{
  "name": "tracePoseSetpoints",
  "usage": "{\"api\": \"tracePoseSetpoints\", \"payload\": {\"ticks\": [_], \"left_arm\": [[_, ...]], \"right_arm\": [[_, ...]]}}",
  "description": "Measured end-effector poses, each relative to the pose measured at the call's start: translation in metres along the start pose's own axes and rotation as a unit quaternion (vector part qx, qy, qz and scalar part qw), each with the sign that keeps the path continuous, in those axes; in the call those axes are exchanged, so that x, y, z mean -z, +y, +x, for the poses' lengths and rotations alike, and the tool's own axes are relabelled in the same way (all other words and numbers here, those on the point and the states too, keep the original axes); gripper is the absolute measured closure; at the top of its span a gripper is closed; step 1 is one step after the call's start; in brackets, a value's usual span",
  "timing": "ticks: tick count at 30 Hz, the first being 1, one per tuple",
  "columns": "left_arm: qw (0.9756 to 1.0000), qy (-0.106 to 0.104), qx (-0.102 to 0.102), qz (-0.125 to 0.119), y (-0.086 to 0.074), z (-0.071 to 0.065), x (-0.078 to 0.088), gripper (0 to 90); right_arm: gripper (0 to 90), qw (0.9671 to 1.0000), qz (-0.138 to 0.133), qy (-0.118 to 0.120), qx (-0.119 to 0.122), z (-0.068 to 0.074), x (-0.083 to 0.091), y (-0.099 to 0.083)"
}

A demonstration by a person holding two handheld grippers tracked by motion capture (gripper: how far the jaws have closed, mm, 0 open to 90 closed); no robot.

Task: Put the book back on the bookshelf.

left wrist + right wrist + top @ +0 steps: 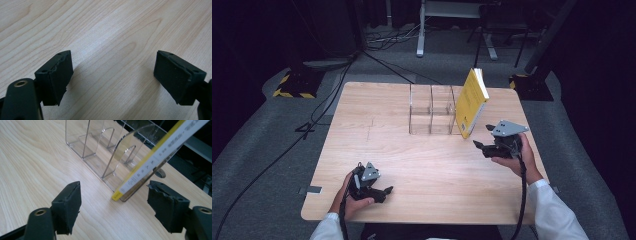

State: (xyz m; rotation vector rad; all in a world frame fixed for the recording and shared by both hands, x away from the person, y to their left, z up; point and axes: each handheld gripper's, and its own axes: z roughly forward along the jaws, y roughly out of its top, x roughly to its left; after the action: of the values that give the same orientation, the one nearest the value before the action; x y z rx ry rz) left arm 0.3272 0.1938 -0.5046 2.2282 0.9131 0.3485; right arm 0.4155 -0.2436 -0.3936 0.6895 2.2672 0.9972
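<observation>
Divider rack point(431, 111) at counter point(412, 165) centre-back, book point(472, 102) leaning vs rack's right end w/ bottom edge on counter, right gripper point(480, 146) just in front of book, left gripper point(388, 190) near front-left edge, well apart from rack & book

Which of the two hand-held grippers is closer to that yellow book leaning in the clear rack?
The right. The right gripper sits just in front of the yellow book, jaws open, not touching it. The left gripper rests far off, near the table's front edge.

Both tongs, left point(384, 191) & right point(480, 145), gape wide (hands low).
</observation>
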Motion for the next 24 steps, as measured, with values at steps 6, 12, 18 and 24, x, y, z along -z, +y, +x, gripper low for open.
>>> {"api": "tracePoseSetpoints", "payload": {"ticks": [6, 12, 18, 24], "left_arm": [[1.0, 0.0, 0.0, 0.0, 0.0, 0.0, 0.0, 16.4], [1.0, 0.0, 0.0, 0.0, 0.0, 0.0, 0.0, 16.4], [1.0, 0.0, 0.0, 0.0, 0.0, 0.0, 0.0, 16.3], [1.0, 0.0, 0.0, 0.0, 0.0, 0.0, 0.0, 16.4]], "right_arm": [[26.8, 0.9998, 0.018, -0.004, 0.009, 0.004, 0.0, -0.01], [27.1, 0.999, 0.038, 0.006, 0.022, 0.009, 0.001, -0.023], [27.0, 0.998, 0.057, 0.004, 0.025, 0.013, 0.002, -0.036], [26.8, 0.9982, 0.059, 0.003, 0.014, 0.013, 0.004, -0.047]]}}
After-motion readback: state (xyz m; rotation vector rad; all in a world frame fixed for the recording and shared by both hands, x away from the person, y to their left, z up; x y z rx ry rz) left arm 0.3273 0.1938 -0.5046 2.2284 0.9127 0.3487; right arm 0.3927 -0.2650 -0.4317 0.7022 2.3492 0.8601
